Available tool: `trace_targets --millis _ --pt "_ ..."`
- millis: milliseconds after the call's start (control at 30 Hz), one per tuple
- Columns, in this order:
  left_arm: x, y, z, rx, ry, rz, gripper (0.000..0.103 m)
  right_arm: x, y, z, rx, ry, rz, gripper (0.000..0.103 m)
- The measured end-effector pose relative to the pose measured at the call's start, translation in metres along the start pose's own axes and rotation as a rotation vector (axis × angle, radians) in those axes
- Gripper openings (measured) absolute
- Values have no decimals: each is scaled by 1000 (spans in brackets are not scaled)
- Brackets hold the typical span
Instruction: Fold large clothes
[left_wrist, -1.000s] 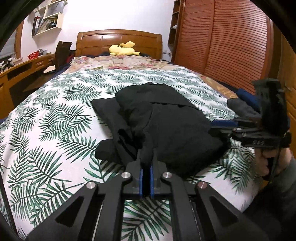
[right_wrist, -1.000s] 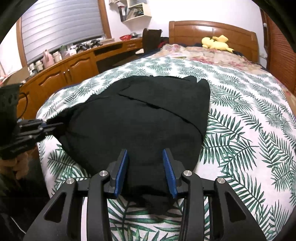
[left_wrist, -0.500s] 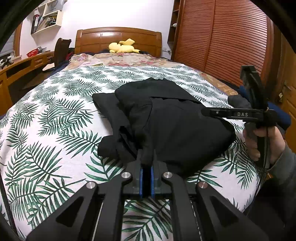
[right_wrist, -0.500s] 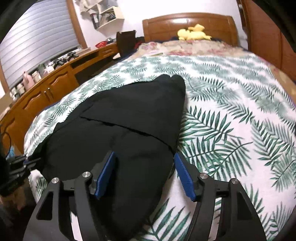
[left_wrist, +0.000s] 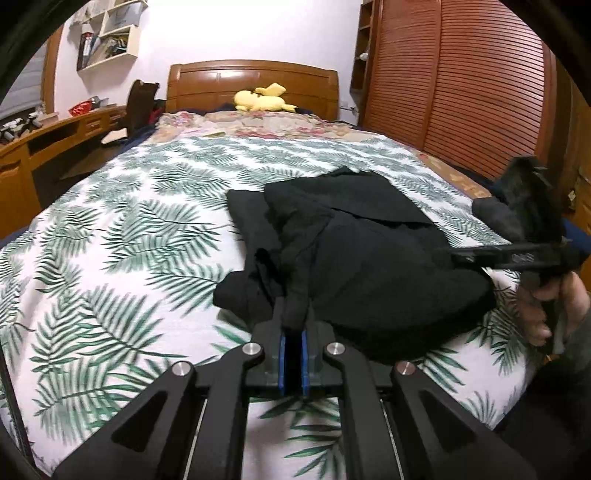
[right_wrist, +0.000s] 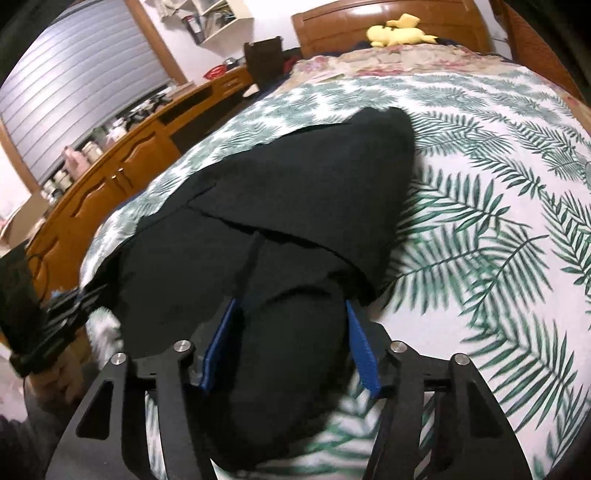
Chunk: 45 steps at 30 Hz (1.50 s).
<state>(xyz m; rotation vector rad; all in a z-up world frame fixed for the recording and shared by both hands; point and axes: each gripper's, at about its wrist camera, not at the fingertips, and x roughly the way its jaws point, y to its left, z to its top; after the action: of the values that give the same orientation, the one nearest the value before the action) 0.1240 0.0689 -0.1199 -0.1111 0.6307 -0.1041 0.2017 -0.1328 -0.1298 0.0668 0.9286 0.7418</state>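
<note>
The black garment lay bunched near the foot of the leaf-print bed. The left gripper, pressed together, pinched one fold; pulling might have dragged the whole heap askew. The right gripper was spread astride the near end, and could have closed on several layers. The hem beneath was hidden.

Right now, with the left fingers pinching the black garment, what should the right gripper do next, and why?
Probably shut the right gripper: its fingers sit open astride the black garment's near edge, while the left gripper already pinches a fold, so both could lift together.
</note>
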Motion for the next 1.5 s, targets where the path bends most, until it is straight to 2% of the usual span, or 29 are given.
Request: trace_targets --millis 100,267,367,567,700,867,1033,1200,1433,1500 --pt "-4 11 -2 -3 -6 33 4 -5 17 -10 -19 7 27 57" --pt "-5 24 -6 -11 1 34 4 -13 41 -18 -79 16 51 57" --pt "-5 23 -8 5 1 45 4 -21 39 -13 -100 -2 33 57" --pt "-3 23 -8 6 4 40 4 -41 20 12 -72 -104 -57 57" --pt "-3 21 -9 8 5 37 4 -22 13 34 -87 -109 -118 64" --pt "-2 23 -9 14 5 30 5 12 -11 49 -18 -66 -124 64" --pt "-2 24 -12 20 7 20 5 33 -26 60 30 -58 -156 82" --pt "-3 25 -13 18 6 8 5 51 -45 67 81 -5 -148 89" --pt "-3 29 -13 7 8 6 6 69 -63 80 146 19 -116 90" --pt "-8 29 -12 13 12 23 8 72 -61 77 125 24 -116 84"
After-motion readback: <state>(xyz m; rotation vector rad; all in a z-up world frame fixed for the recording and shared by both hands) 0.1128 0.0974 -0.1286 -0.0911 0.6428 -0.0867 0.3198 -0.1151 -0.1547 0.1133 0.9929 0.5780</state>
